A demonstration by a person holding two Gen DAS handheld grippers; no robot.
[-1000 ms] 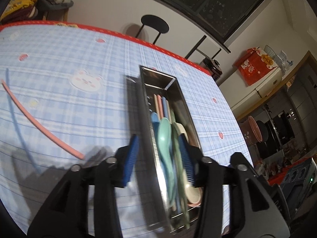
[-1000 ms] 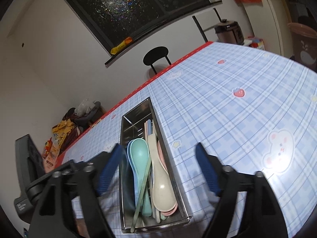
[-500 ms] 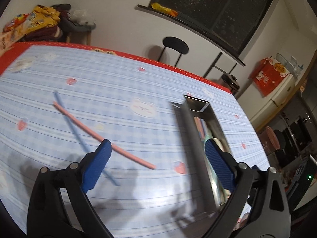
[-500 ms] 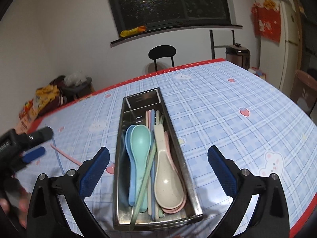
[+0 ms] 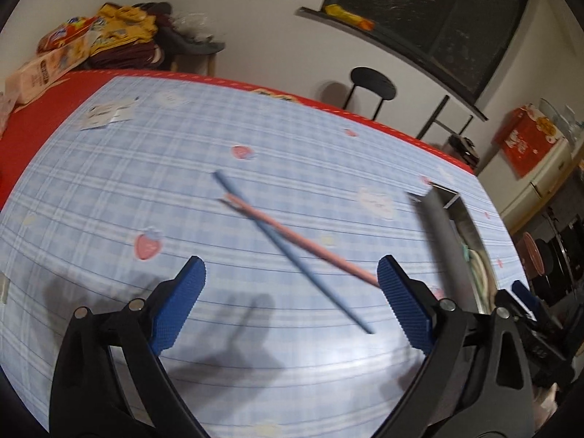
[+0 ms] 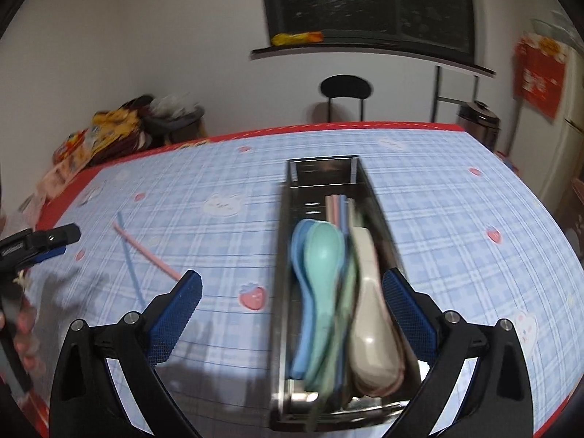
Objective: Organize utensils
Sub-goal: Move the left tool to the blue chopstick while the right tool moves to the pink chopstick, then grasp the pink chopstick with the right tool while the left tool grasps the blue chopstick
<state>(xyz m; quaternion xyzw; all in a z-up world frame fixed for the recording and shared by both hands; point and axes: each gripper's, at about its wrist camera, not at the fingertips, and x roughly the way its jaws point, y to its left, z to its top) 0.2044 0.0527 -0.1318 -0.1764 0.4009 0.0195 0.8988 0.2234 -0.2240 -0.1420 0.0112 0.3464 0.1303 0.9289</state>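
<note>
1. Between the wide-apart pads of the left gripper (image 5: 290, 301), nothing is held; a thin pink chopstick (image 5: 303, 242) crosses a thin blue chopstick (image 5: 292, 253) on the blue plaid tablecloth (image 5: 146, 168).
2. Right gripper (image 6: 292, 301) jaws gape empty over the long steel tray (image 6: 283, 241) of pastel plastic spoons (image 6: 323, 252).

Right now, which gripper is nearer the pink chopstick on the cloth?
Left. The left gripper hangs open right over the pink chopstick; the right gripper is open beside it, at the metal tray.

Two crossed chopsticks (image 5: 292, 248) lie on the table (image 5: 182, 168), left of the tray (image 6: 288, 255) holding spoons (image 6: 321, 255).
</note>
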